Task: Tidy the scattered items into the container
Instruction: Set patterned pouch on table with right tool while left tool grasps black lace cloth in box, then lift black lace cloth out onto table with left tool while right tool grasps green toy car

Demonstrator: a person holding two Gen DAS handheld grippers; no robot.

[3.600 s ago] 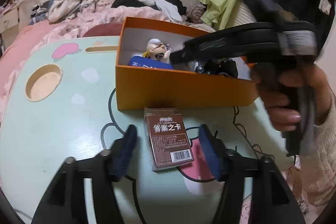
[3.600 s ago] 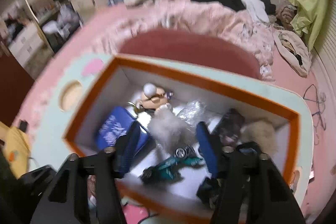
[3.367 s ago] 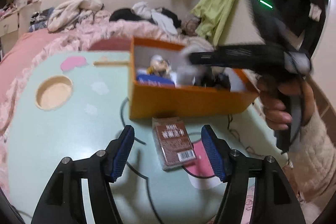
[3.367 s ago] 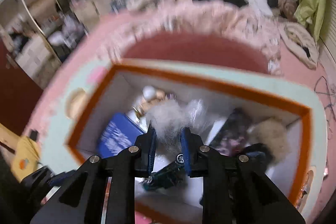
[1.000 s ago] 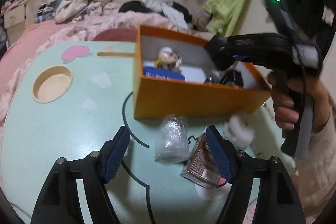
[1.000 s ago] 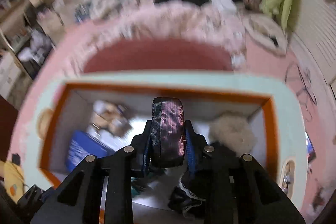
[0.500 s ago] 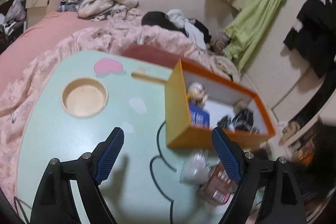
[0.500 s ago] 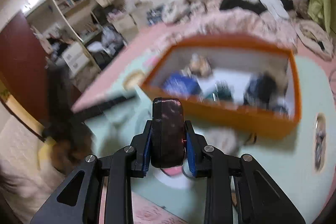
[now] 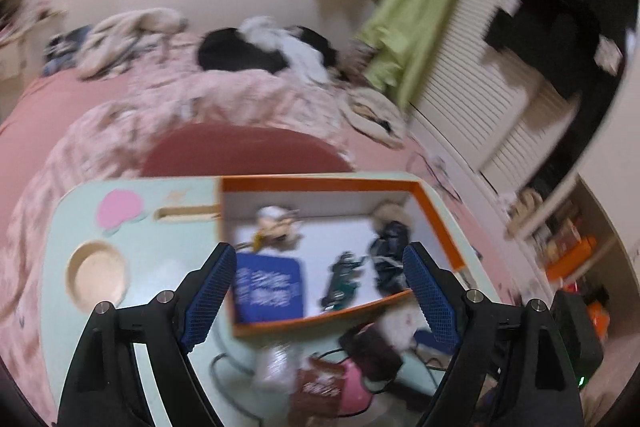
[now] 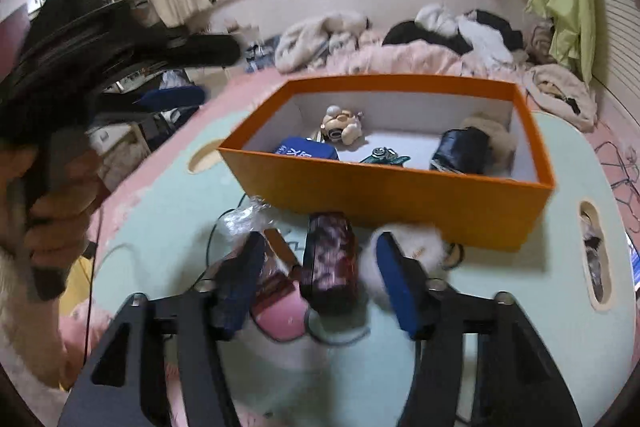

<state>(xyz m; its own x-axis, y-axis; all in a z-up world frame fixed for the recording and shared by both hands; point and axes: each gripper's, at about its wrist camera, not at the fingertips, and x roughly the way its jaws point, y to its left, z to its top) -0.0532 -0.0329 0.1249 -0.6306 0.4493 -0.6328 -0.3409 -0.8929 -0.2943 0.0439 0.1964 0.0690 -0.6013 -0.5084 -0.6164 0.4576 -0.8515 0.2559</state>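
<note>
The orange box (image 10: 400,195) stands on the mint table (image 10: 480,327); it also shows in the left wrist view (image 9: 436,223). Inside lie a blue pack (image 9: 266,287), a small figurine (image 10: 340,125), a green toy (image 10: 384,155) and a dark bag (image 10: 460,147). My right gripper (image 10: 320,285) is open, low over the table, with a dark patterned pouch (image 10: 330,259) lying between its fingers. A white fluffy ball (image 10: 408,239), a brown card pack (image 9: 320,387) and a clear plastic bag (image 10: 244,219) lie in front of the box. My left gripper (image 9: 320,301) is open and empty, high above the box.
A round cup recess (image 9: 98,277) is sunk into the table's left side. A slot (image 10: 594,255) is cut near the right edge. A pink bed with heaped clothes (image 10: 400,39) lies behind the table. The left hand and its gripper body (image 10: 60,87) are at left.
My right gripper took the fluffy ball and then the dark pouch out of the box, lowered the pouch to the table and opened. My left gripper rose above the box.
</note>
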